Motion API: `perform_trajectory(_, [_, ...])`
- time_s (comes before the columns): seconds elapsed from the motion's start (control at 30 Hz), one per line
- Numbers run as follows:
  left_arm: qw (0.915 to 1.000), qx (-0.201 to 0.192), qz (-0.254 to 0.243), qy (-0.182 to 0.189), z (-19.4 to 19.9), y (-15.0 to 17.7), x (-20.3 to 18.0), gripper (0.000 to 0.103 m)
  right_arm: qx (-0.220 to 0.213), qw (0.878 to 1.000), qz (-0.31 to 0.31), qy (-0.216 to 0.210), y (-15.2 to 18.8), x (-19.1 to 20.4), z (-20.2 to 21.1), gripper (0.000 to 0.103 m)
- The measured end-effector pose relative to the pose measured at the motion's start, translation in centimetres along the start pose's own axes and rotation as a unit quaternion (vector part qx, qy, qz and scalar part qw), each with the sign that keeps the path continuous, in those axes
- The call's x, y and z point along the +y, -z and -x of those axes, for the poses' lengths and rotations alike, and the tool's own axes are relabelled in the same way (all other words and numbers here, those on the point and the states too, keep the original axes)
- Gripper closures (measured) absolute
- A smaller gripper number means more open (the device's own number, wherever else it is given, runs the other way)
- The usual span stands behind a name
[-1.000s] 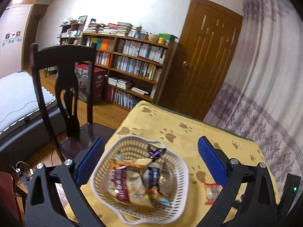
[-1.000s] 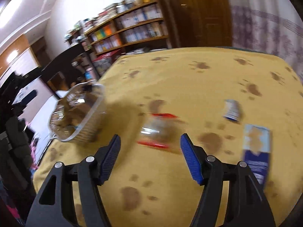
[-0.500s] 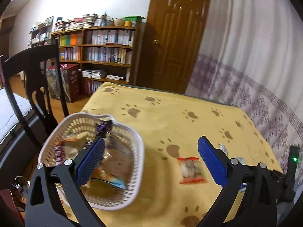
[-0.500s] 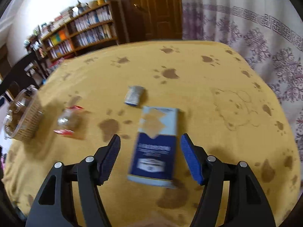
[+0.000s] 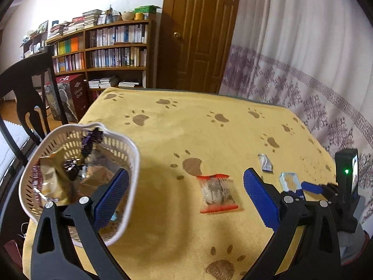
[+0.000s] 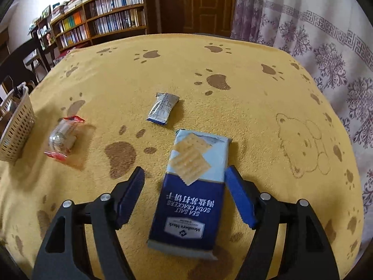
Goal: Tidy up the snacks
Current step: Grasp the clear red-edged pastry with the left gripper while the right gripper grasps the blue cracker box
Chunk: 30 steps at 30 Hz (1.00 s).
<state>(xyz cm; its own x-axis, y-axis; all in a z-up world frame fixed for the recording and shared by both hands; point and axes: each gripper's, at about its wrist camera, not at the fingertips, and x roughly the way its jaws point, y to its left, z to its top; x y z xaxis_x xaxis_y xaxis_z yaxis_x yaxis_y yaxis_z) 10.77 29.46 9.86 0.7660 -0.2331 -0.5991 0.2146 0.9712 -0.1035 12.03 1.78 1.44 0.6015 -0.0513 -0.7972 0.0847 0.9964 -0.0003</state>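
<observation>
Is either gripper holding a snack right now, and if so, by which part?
Nothing is held. The right gripper is open, its fingers straddling the cracker pack on the table without gripping it. The left gripper is open above the red-edged snack bag.

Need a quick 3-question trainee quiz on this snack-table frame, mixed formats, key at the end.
1. True or false: the right gripper is shut on the blue soda cracker pack.
2. How many loose snacks lie on the yellow paw-print cloth, outside the white plastic basket?
3. Which lies nearest the basket? A the cracker pack, B the small silver wrapper, C the clear red-edged packet.

Key: 1 false, jaws open, straddling it. 2 three. 3 C.
</observation>
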Motion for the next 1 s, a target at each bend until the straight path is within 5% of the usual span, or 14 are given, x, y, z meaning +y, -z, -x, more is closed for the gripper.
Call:
perform_trajectory(0.7, [0.9938, 0.082, -0.076, -0.001, -9.3, 2.2, -5.9, 0.004, -0.029, 1.000, -0.006, -0.012, 1.8, -1.7, -0.5, 0.038])
perform_trajectory(1.0, [0.9907, 0.115, -0.072, -0.004, -11.7, 2.8, -5.7, 0.025, -0.029, 1.000, -0.006, -0.011, 1.8, -1.7, -0.5, 0.037])
